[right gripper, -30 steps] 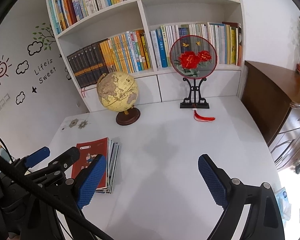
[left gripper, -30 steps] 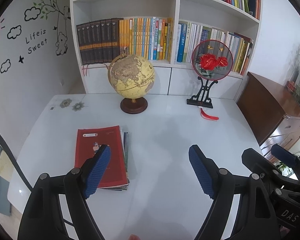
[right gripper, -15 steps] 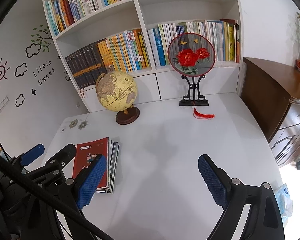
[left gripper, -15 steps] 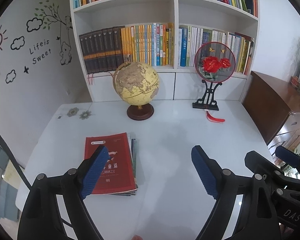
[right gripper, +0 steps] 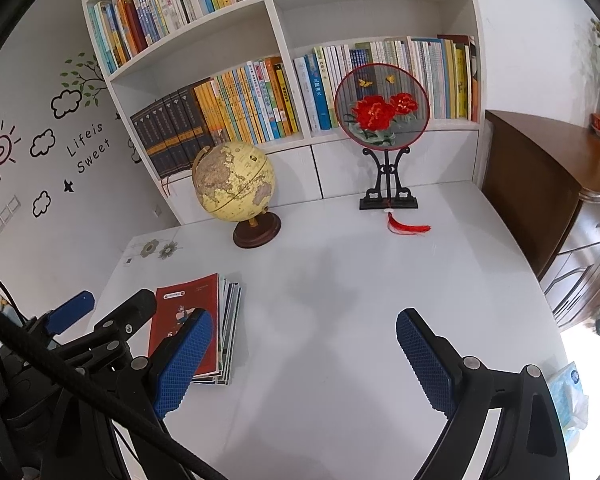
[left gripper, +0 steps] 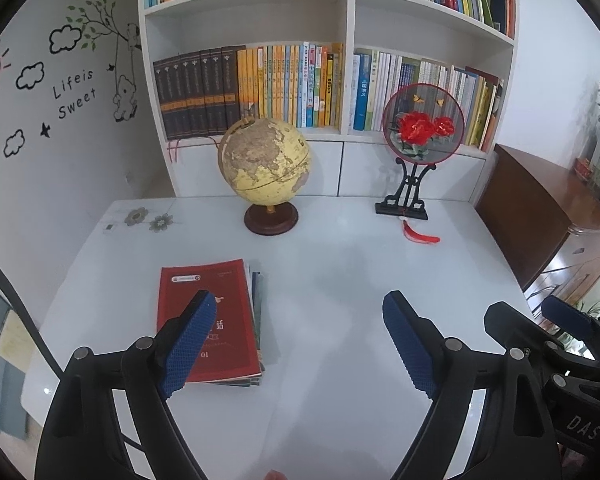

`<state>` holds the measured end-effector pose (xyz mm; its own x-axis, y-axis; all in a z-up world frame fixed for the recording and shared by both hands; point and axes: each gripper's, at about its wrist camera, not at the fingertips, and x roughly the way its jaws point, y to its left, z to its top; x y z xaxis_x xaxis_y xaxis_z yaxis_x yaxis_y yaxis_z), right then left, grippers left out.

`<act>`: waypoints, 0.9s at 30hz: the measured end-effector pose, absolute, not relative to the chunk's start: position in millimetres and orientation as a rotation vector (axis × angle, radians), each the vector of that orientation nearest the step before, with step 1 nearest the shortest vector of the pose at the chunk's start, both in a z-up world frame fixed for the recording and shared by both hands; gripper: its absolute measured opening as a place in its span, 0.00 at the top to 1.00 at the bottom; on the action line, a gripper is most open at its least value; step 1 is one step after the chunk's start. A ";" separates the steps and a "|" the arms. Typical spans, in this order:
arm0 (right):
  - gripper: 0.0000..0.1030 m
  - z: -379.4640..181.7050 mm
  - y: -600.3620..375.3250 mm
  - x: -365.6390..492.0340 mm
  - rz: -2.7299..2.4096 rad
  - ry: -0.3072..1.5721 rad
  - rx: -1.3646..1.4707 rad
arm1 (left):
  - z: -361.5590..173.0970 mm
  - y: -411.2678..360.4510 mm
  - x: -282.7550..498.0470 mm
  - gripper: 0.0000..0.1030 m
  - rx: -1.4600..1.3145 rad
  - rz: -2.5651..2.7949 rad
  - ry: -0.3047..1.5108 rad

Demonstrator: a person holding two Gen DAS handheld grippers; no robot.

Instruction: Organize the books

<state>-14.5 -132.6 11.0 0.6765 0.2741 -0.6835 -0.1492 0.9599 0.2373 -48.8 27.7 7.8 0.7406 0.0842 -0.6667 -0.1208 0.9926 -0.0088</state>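
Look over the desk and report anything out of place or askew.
One thing stands out: the stack of books lying flat on the white desk instead of shelved, its lower books fanned out unevenly past the red cover's right edge. The globe and the fan ornament stand upright; nothing looks spilled or damaged.

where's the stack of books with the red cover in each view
Left wrist: the flat stack of books with a red paper cover lies lower left, on the white table.
Right wrist: the same stack sits at lower left.
Shared landmark: the yellow globe on a round brown base, beyond the stack.
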 end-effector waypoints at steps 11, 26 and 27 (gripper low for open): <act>0.11 11.1 -133.3 -16.7 0.232 0.790 0.172 | 5.8 28.9 -48.9 0.18 -0.075 0.094 0.741; 0.11 8.4 -136.5 -18.5 0.229 0.804 0.195 | 2.5 30.5 -50.3 0.18 -0.103 0.067 0.763; 0.11 8.8 -136.5 -18.8 0.227 0.802 0.193 | 2.5 30.5 -50.0 0.18 -0.104 0.066 0.763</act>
<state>-18.8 -136.5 8.8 0.6732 0.2732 -0.6871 -0.1280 0.9583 0.2556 -50.0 30.5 2.5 0.7210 0.0220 -0.6926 -0.0972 0.9928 -0.0697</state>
